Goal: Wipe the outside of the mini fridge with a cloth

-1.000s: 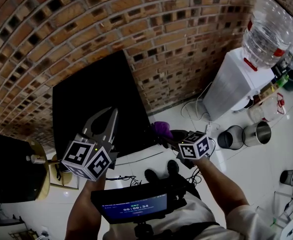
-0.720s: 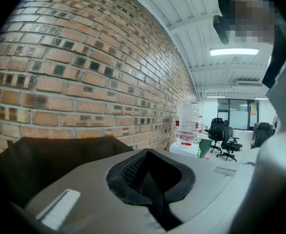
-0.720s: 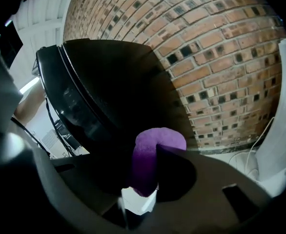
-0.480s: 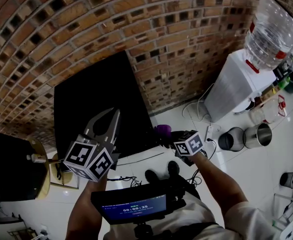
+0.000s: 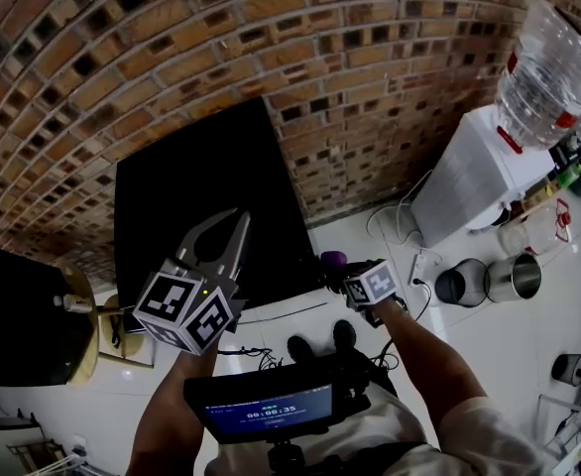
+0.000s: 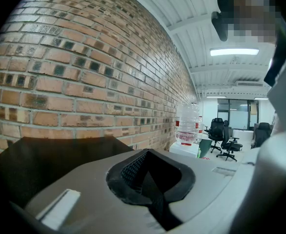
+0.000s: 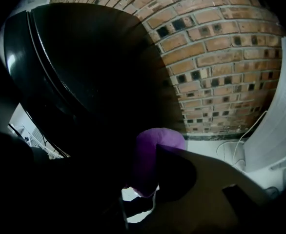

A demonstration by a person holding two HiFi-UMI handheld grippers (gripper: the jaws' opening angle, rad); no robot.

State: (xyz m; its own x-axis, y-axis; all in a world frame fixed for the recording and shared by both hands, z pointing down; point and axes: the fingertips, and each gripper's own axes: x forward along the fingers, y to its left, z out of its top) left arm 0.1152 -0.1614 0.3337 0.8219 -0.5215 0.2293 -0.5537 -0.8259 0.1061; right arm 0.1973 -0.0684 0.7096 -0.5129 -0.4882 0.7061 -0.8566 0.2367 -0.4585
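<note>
**Inspection note: cloth at the fridge's side, slip and scrape risks standing**

The right gripper [image 5: 338,269] is clenching a bunched purple cloth [image 5: 332,260] between its jaws. It is hanging low beside the right side wall of the black mini fridge [image 5: 206,206]. From these views I cannot confirm whether the cloth is touching the wall. The left gripper [image 5: 233,228] is showing its jaws pressed together with nothing between them, and it is hovering in front of the fridge, above its top.

Risks, as judged:
- The cloth [image 7: 155,150] is sitting as a small wad with only a little of it showing past the jaw tips. Dragged along the panel, it is likely to roll back or pull free, and bare jaw would then be rubbing the finish.
- A wad this small is covering only a narrow strip per pass, so patches are likely to be missed.
- Cables [image 5: 271,315] are trailing across the floor at the fridge's foot, where a low stroke could snag them.
- The water dispenser [image 5: 464,181] is standing near on the right, limiting how far the right arm can swing.
- Nothing is bracing the fridge, so a firm push could shift it.

Condition of the fridge [image 7: 94,72]: it is standing upright on the pale floor against the brick wall [image 5: 300,58]. It is boxy and dark, with a faint sheen and a door seam showing in the right gripper view. The surface is too dark to show any dirt.
</note>
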